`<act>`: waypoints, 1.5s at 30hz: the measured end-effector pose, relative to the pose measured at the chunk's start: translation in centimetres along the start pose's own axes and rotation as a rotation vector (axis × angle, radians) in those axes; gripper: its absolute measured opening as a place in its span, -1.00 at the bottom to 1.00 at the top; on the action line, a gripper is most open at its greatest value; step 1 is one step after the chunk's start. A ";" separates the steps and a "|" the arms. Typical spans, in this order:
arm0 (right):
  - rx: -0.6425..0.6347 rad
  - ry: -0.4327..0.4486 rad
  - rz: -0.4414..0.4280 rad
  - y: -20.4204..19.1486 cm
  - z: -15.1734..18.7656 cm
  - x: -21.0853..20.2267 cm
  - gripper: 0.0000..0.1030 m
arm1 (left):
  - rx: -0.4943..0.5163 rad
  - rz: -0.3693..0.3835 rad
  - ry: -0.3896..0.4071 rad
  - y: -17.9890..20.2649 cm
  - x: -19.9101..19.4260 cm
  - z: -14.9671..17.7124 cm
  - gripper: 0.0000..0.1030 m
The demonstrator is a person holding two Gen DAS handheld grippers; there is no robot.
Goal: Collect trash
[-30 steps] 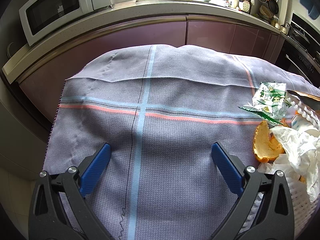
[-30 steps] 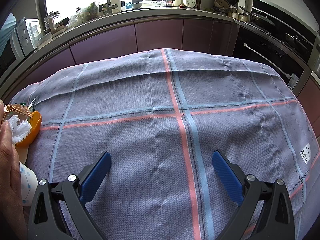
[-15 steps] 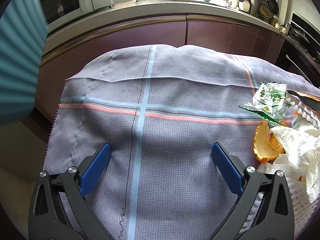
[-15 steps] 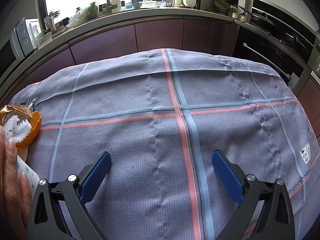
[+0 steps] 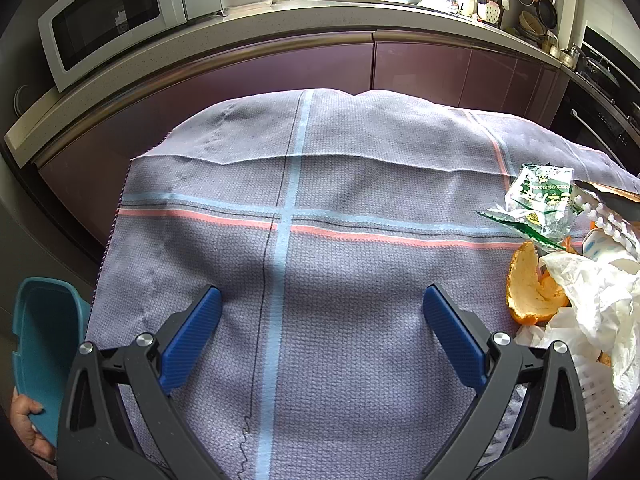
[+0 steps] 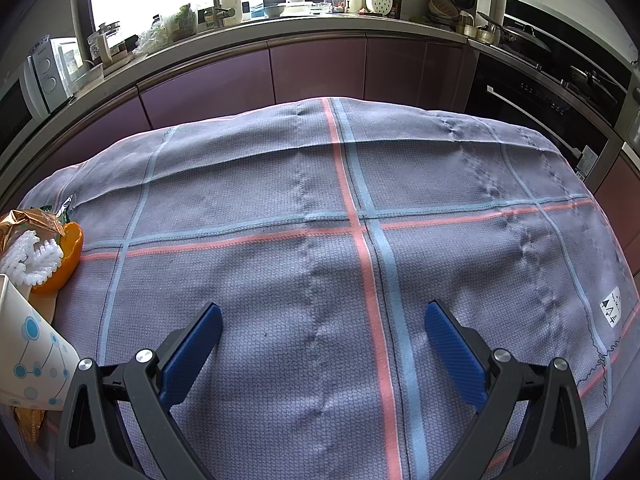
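A heap of trash lies on the purple checked cloth: an orange peel, a green snack wrapper, crumpled white plastic and white foam netting. My left gripper is open above bare cloth, left of the heap. In the right wrist view the same heap sits at the far left: orange peel, foam netting, a dotted paper cup, a gold wrapper. My right gripper is open over bare cloth.
A hand holds a teal bin at the table's lower left edge. A white mesh basket lies at the right under the plastic. A counter with a microwave and purple cabinets runs behind; an oven stands at right.
The teal bin moved from the upper left down to the table's lower left edge, held by a hand. The hand at the left of the right wrist view has withdrawn. Both grippers stayed still.
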State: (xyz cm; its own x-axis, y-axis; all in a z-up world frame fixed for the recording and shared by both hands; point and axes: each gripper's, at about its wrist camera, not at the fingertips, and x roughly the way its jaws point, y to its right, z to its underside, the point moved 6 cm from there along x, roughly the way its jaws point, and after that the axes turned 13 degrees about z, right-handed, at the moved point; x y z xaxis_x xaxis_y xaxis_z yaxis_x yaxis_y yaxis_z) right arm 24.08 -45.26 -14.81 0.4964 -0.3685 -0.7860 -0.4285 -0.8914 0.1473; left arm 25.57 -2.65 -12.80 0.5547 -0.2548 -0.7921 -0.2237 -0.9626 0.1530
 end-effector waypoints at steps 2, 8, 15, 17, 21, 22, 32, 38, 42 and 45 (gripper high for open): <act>0.000 0.000 0.000 -0.1 0.0 0.0 0.90 | 0.000 0.000 0.000 0.0 0.0 0.0 0.92; 0.000 0.000 0.000 -0.1 0.0 0.0 0.90 | 0.000 0.000 0.000 0.0 0.0 0.0 0.92; 0.000 0.000 0.000 0.0 0.0 0.0 0.90 | 0.000 0.000 0.000 0.0 0.0 0.0 0.92; 0.000 0.000 0.001 0.0 0.0 0.0 0.90 | 0.000 0.000 0.000 0.0 0.0 0.0 0.92; 0.004 -0.001 0.001 0.0 0.0 0.0 0.90 | 0.001 0.001 0.000 0.0 0.0 0.0 0.92; 0.015 -0.004 0.006 0.0 0.0 0.0 0.90 | 0.001 0.001 0.000 0.0 0.0 0.0 0.92; 0.128 0.156 0.053 -0.4 -0.3 -5.0 0.88 | 0.001 0.001 0.000 0.0 0.0 0.0 0.92; 0.129 0.400 -0.069 -4.3 0.5 -14.6 0.88 | -0.006 0.005 -0.007 -0.1 -0.2 0.0 0.92; 0.098 0.481 -0.165 -8.1 2.4 -18.6 0.88 | -0.010 0.007 -0.001 -0.4 -0.7 0.2 0.89; 0.078 0.513 -0.206 -10.8 3.7 -19.9 0.88 | -0.035 -0.003 0.067 -0.8 -2.5 0.8 0.89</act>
State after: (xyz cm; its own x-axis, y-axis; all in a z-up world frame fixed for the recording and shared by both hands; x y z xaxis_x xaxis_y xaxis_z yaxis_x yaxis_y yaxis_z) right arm 16.02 -27.27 -3.00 0.8714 -0.2868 -0.3980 -0.3282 -0.9438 -0.0387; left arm 23.75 -1.17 -11.44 0.6081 -0.2566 -0.7512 -0.1943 -0.9656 0.1726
